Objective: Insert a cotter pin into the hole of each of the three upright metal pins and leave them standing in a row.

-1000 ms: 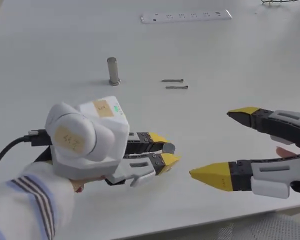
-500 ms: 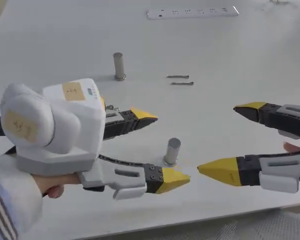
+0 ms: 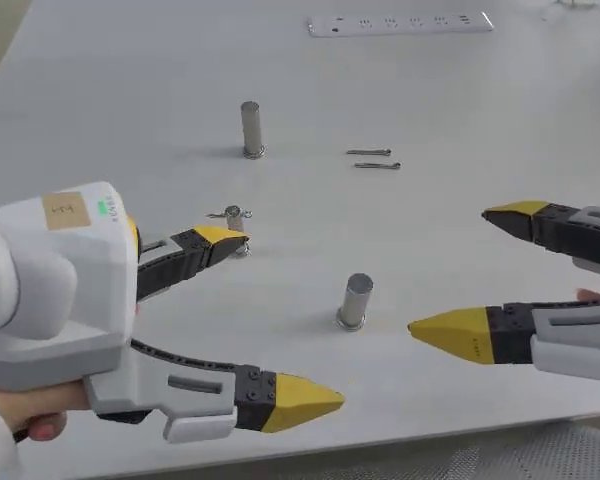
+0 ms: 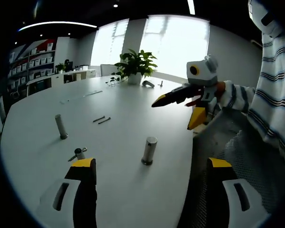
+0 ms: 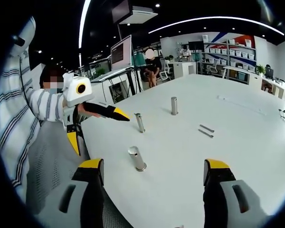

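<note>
one plant (image 4: 133, 66) stands beyond metal pins (image 4: 149, 149), left gripper view.

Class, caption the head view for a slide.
Open: left hand-held gripper and right hand-held gripper; one metal pin holds a cotter pin, two bare pins and two loose cotter pins wait.

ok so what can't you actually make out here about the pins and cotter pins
- Head view: the lower part of the fitted pin is partly behind the upper jaw of the left gripper.
- Head view: the cross holes in the far pin and near pin are too small to see.
- Head view: the loose cotter pins are too small to tell loop from legs.
- Head view: the right gripper is cut off by the right edge.
</note>
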Demonstrator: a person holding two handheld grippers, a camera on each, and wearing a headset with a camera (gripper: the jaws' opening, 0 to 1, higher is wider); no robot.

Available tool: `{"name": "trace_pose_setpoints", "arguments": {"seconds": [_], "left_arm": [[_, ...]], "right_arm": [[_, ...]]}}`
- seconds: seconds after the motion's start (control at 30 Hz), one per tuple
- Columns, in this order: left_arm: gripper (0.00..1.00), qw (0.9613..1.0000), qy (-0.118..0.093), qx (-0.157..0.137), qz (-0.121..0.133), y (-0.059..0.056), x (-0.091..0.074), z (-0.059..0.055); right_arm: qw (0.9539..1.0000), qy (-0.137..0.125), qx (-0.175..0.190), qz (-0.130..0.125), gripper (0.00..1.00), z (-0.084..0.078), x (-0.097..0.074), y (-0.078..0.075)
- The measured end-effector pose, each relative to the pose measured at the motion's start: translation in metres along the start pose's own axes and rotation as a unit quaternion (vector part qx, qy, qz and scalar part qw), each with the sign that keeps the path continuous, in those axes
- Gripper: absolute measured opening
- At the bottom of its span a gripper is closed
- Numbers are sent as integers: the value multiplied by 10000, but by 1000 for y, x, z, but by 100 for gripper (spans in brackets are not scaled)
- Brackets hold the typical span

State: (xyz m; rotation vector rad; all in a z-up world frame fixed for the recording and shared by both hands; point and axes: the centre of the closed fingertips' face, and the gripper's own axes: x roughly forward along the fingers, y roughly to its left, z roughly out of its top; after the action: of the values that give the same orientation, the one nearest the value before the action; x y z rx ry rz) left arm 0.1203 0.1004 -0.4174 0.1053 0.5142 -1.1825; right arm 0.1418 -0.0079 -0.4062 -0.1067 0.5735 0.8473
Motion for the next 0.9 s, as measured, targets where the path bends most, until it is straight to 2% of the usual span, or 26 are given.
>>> {"name": "trace_pose_setpoints", "arguments": {"seconds": [0.23, 0.3, 0.37, 0.47, 0.6, 0.77, 0.9], "left_arm": [[96, 9998, -4, -187, 101, 0, -5, -3], [96, 9995, -26, -295, 105, -1, -6, -3], [96, 9985, -94, -525, 141, 1, -8, -2], [95, 9981, -93, -564, 210, 3, -12, -3], [95, 9974, -42, -687, 229, 3, -16, -8], [95, 9961, 25, -823, 332, 6, -22, -13], [95, 9954, 37, -873, 389, 6, -26, -14]], "right_arm": [[10000, -64, -33, 10, 81, 5, -2, -1], [10000, -25, -41, 11, 81, 5, -2, -2], [10000, 14, 14, 32, 80, 4, -1, -4], [9999, 34, -76, 74, 76, 8, -1, -6], [9995, 121, -276, -63, 72, 13, 0, -20], [9990, 150, -429, -46, 72, 25, 1, -34], [9970, 391, -670, 9, 71, 28, 4, -46]]}}
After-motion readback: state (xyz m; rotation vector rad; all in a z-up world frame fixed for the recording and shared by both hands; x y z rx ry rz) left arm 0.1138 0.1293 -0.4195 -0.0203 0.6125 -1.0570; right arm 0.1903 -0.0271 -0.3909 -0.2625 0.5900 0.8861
